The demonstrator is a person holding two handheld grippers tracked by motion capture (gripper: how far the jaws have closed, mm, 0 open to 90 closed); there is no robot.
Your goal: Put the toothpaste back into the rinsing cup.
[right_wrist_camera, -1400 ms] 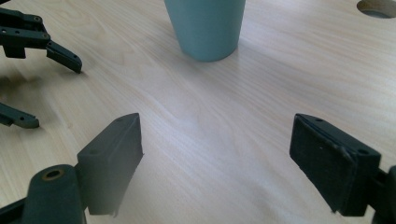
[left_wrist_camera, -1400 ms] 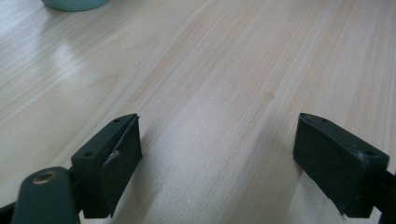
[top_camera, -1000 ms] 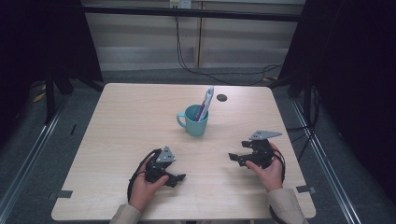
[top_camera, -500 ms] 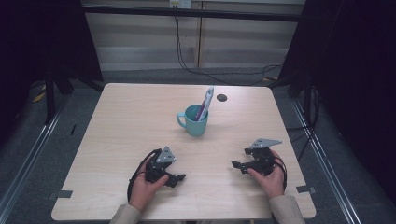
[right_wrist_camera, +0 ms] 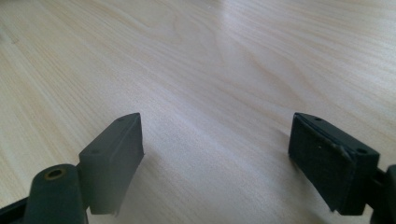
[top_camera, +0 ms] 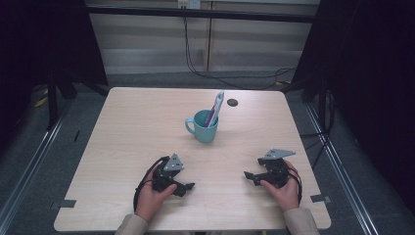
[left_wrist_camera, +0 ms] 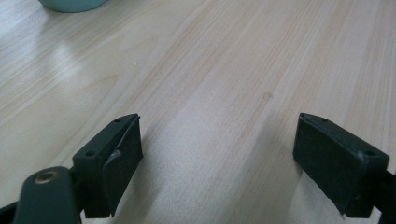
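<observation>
Since a second ago my right claw (top_camera: pixel 250 175) has come lower and nearer to me; now it rests low on the table (top_camera: pixel 147 122), close to the front edge. My left claw (top_camera: pixel 187 187) has not moved and lies on the wood too. Both claws are wide, nothing between the jaws, only bare wood under them in each gripper view. A green cup (top_camera: pixel 203 126) stands upright near the middle of the table, well apart from both claws, with a purple and white tube (top_camera: pixel 215 107) leaning inside it.
</observation>
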